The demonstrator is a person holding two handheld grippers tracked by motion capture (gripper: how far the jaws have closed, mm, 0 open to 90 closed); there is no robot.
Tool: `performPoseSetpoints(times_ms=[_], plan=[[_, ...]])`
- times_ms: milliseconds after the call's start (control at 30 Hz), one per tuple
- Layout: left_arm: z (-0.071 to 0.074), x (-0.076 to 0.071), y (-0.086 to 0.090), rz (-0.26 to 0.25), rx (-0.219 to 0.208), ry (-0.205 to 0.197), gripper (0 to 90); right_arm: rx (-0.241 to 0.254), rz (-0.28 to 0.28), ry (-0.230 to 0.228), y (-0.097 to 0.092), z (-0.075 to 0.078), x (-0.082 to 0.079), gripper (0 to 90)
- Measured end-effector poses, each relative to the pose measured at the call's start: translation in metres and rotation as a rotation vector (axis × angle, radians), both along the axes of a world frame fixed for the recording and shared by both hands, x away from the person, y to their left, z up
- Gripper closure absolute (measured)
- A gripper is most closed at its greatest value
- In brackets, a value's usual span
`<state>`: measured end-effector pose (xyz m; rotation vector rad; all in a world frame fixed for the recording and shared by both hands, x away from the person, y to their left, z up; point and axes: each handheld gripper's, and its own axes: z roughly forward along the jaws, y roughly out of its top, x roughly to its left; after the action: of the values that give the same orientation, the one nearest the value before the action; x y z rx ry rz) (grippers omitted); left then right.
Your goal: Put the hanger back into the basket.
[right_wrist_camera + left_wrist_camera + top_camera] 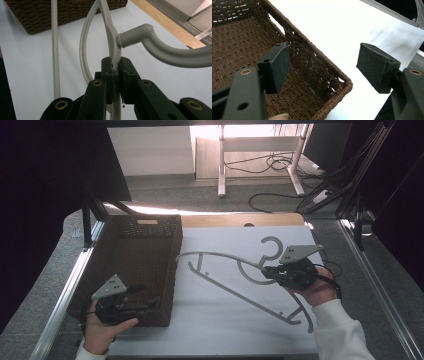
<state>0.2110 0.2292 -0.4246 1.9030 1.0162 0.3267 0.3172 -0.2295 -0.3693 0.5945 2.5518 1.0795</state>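
Gripping the grey hanger (235, 272) at its neck, just below the hook, with the right claw (115, 67) clenched on it; hanger lying across the white bench (225, 320), beside the wicker basket (131, 270). Holding the left claw (324, 67) released, pads straddling the basket's near corner. Likely carrying the hanger toward the basket; next needing a lift over the rim, perhaps with the basket steadied.

Grey plastic hanger (235, 270) lies across the white tabletop (220, 330), right of middle. Hook points toward the far edge, probably lifted slightly.
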Motion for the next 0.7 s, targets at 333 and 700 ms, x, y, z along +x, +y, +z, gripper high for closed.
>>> performPoseSetpoints(times_ms=[333,700], plan=[[0.023,0.008,-0.012,-0.041,-0.006,-0.048,27.2,-0.002,0.036,-0.002,0.006,0.000,-0.002,82.9],[0.049,0.035,-0.032,-0.104,-0.002,-0.051,27.6,-0.022,0.071,0.001,0.015,-0.002,-0.002,82.9]])
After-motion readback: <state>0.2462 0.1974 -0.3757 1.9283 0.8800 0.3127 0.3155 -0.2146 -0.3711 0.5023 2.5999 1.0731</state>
